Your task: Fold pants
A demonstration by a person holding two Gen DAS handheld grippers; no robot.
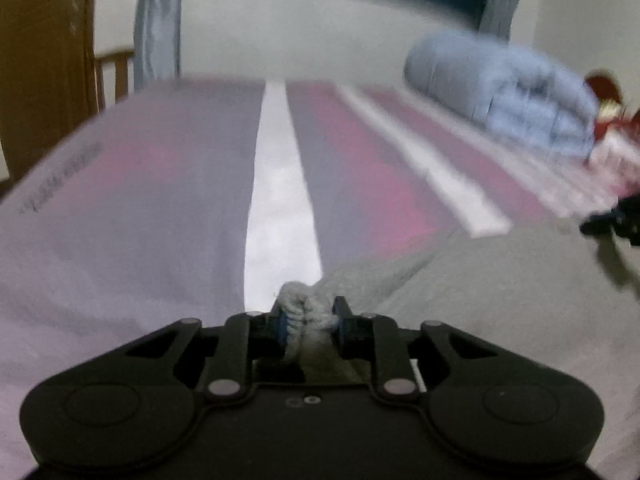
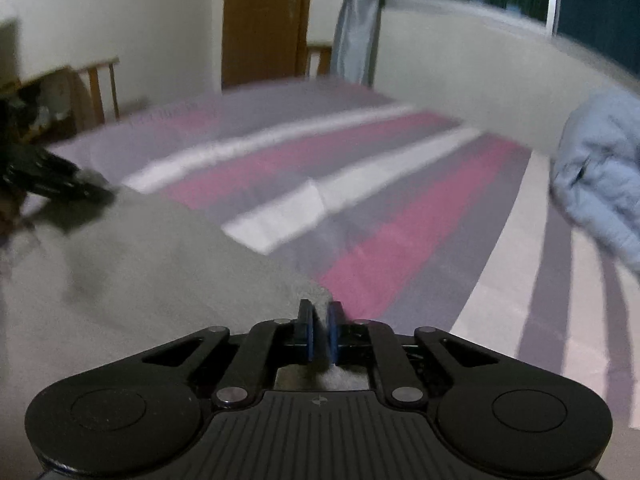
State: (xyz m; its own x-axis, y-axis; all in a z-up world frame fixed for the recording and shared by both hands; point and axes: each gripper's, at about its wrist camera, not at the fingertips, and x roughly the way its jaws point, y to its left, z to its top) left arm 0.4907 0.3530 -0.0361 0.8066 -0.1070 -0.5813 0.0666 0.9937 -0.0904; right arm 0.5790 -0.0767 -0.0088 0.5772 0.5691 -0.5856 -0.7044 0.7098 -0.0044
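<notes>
Left gripper [image 1: 308,314] pinches a bunched corner of the grey knit fabric pants [image 1: 500,280]; right gripper [image 2: 320,330] clamps another edge. Pants span between them over the pink-grey-white striped bed [image 2: 400,216]. Likely mid-fold, fold not finished.

Pants [image 1: 500,280] lay on the bed [image 1: 120,200], stretched betw. the two grippers. Left gripper [image 1: 308,318] held a bunched edge at the near side w/ its fingers [image 1: 344,312] closed on it; right gripper [image 2: 320,334] pinched the other edge likewise. Folded blanket [image 1: 508,92] sat on the bed's far right. Behind the bed: wall, curtain [image 1: 156,20] at left, door [image 2: 266,20] further left.
</notes>
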